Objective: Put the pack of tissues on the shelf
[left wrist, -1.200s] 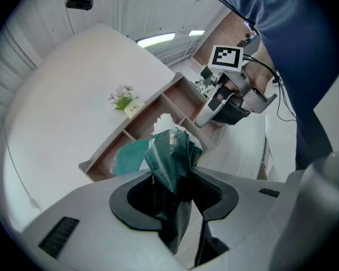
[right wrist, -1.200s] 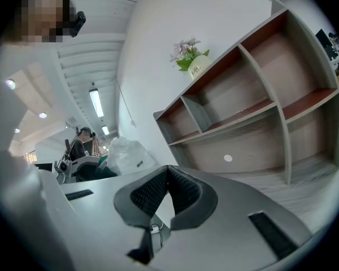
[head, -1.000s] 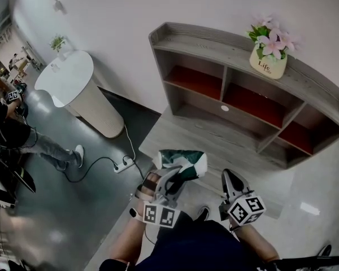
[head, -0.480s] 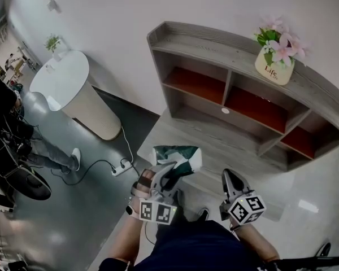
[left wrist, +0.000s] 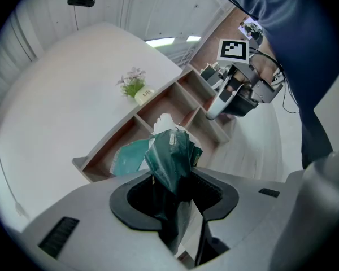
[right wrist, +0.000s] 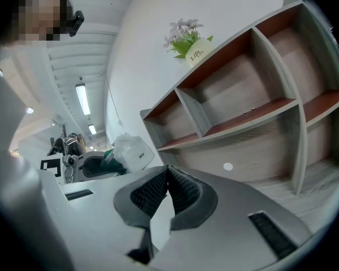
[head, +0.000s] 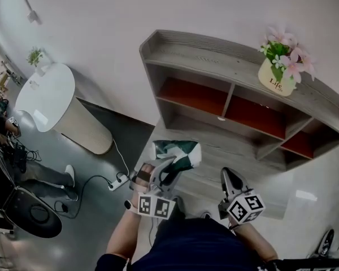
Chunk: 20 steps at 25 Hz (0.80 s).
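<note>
While the left gripper (head: 168, 171) clamps its end, pack of tissues (head: 178, 153) juts ahead, right gripper (head: 229, 177) closed, empty.

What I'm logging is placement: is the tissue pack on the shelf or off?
Off: left claw shut on the tissue pack, short of the shelf.

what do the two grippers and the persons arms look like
The left gripper and right gripper are both pale grey plastic shells, and each carries a cube with black-and-white square markers. Their fingers are lined with dark ribbed pads. The person wears dark blue clothing, and its sleeves stop short of the forearms.
</note>
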Motion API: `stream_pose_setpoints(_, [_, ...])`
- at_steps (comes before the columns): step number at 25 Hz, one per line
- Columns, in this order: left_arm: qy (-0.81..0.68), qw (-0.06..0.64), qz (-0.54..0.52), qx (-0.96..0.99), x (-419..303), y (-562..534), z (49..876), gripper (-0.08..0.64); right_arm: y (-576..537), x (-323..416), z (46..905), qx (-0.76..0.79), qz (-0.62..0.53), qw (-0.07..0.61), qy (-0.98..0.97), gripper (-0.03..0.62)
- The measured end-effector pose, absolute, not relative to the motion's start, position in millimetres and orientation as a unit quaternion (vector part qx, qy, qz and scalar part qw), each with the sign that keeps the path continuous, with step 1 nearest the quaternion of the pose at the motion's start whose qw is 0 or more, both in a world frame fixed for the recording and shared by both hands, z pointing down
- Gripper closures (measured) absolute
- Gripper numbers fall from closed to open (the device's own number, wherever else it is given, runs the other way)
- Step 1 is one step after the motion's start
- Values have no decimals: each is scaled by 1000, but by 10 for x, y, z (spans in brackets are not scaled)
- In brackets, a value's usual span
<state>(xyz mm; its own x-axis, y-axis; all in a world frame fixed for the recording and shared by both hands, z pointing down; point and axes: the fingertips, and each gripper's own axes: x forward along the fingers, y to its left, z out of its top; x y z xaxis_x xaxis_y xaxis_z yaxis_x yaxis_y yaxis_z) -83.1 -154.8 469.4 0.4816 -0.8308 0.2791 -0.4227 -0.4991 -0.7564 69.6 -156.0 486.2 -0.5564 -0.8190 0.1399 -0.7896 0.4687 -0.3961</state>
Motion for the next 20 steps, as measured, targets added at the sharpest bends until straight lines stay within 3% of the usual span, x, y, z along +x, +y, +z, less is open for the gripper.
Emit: stream_pose_setpoints(20, [323,370,-287,-822,-1049,-2949,4410,400,-1909,495,4913,-564,-214,46,796,581])
